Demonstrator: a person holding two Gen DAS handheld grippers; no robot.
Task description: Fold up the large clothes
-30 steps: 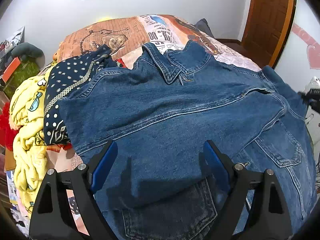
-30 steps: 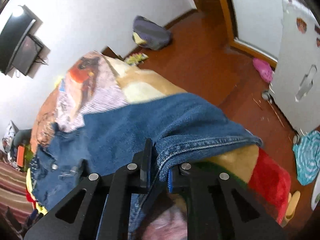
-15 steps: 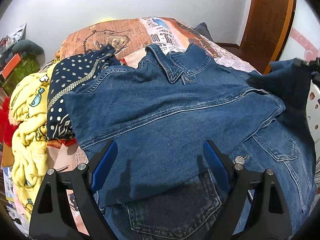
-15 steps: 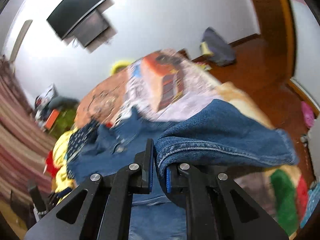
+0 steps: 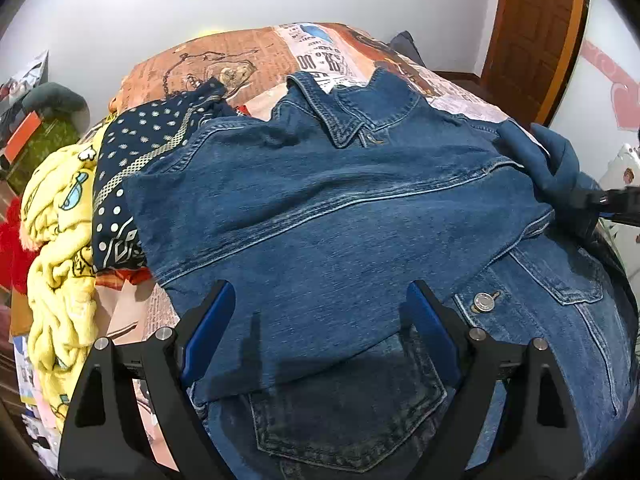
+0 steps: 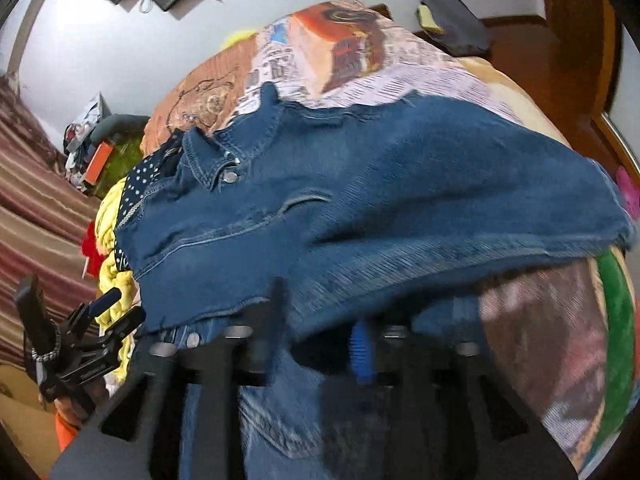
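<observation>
While the left gripper [image 5: 318, 332] is hovering with jaws wide and empty over the denim jacket [image 5: 340, 216] spread on the bed [image 5: 240, 56], the sleeve [image 5: 548, 164] that was lifted a moment ago is now draping inward across the body. From the right wrist, the right gripper [image 6: 316, 340] is opening, its jaws letting go of the denim edge lying between them, so this fold looks laid.

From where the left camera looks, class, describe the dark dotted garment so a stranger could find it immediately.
Start at the bed with the newspaper-print cover. On it lies a spread denim jacket; the navy dotted garment pokes out from under the jacket's left edge. Unlike the plain denim and the yellow cartoon blanket on its other side, it has white dots and a pale patterned band.
</observation>
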